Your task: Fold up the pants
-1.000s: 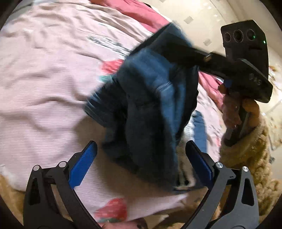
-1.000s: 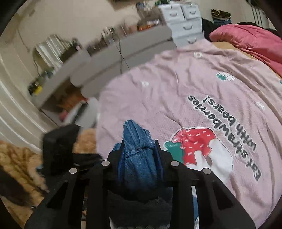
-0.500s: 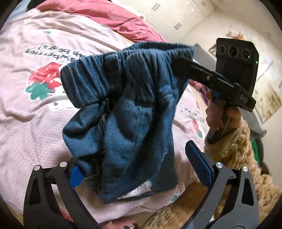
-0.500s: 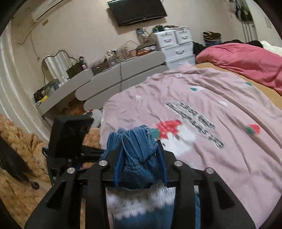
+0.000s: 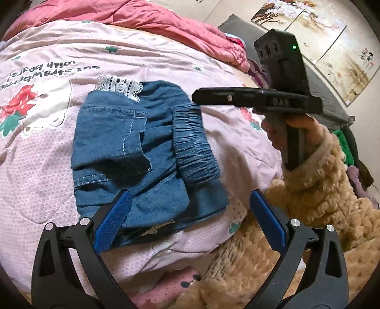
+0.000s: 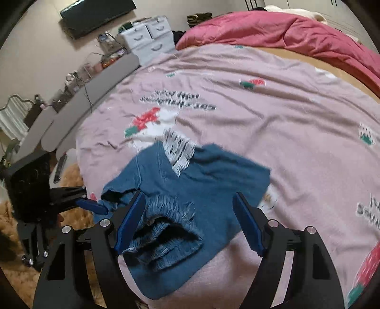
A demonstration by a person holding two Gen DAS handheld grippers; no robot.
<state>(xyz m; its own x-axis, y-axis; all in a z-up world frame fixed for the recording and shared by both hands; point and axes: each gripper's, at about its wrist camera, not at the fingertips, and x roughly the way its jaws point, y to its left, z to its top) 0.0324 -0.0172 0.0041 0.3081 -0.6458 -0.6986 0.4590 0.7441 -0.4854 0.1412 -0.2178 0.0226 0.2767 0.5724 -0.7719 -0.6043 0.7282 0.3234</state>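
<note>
A: Widest in frame is the pink bedspread (image 5: 42, 154), printed with strawberries and lettering, and behind it a rumpled red quilt (image 5: 133, 21) along the far edge of the bed.

B: And the pants?

A: The blue denim pants (image 5: 133, 152) lie in a folded bundle on the bedspread, near its front edge. The gathered elastic waistband (image 5: 193, 145) rests on top at the right side, and a strip of white lace trim (image 5: 120, 86) pokes out at the far end.

B: Any containers?

A: Only a white chest of drawers (image 6: 149, 40) against the far wall, its drawers shut, so their contents cannot be told.

B: The tools?

A: The left gripper (image 5: 190, 223) is spread wide, blue pads either side of the bundle's near edge, clamping nothing. The right gripper (image 6: 190, 223) also stands wide apart above the waistband, empty. A hand (image 5: 294, 133) in a fuzzy tan sleeve (image 5: 327, 180) grasps its handle.
</note>
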